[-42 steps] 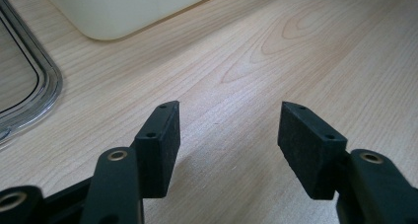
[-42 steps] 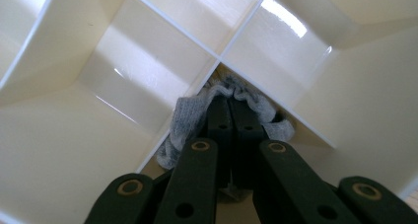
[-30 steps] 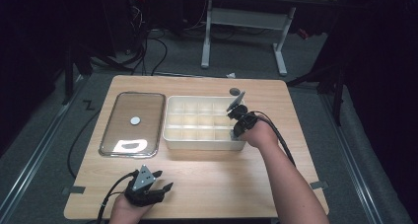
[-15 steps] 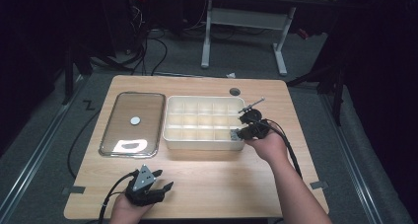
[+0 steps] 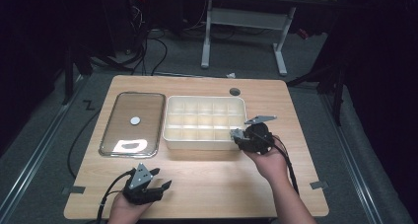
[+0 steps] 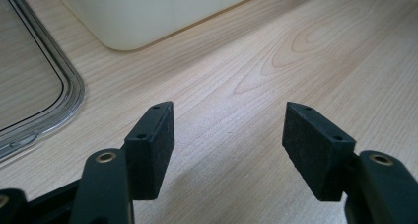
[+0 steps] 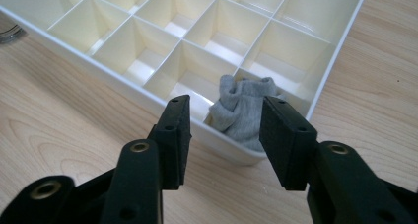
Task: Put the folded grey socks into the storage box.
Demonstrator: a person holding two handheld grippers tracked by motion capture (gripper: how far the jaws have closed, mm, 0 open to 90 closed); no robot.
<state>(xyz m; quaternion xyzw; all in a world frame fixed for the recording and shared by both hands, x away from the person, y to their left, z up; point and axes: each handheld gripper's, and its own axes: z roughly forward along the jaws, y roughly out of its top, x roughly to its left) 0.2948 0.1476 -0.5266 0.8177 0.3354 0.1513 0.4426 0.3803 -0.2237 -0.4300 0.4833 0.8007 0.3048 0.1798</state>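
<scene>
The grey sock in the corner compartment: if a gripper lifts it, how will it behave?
The grey sock looks bunched and folded, so it is probably floppy and would sag. Being knit cloth, it seems light and unlikely to slip. It sticks above the tray rim, so it may snag.

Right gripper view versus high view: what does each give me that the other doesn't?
Right gripper view: a crumpled grey cloth in the divided box's corner compartment, just ahead between the right hand-held gripper's jaws, which have just been opening, pads off it. High view: the clear lid left of the box and the left hand-held gripper, open, near the table's front edge. Shared: box, wooden table.
</scene>
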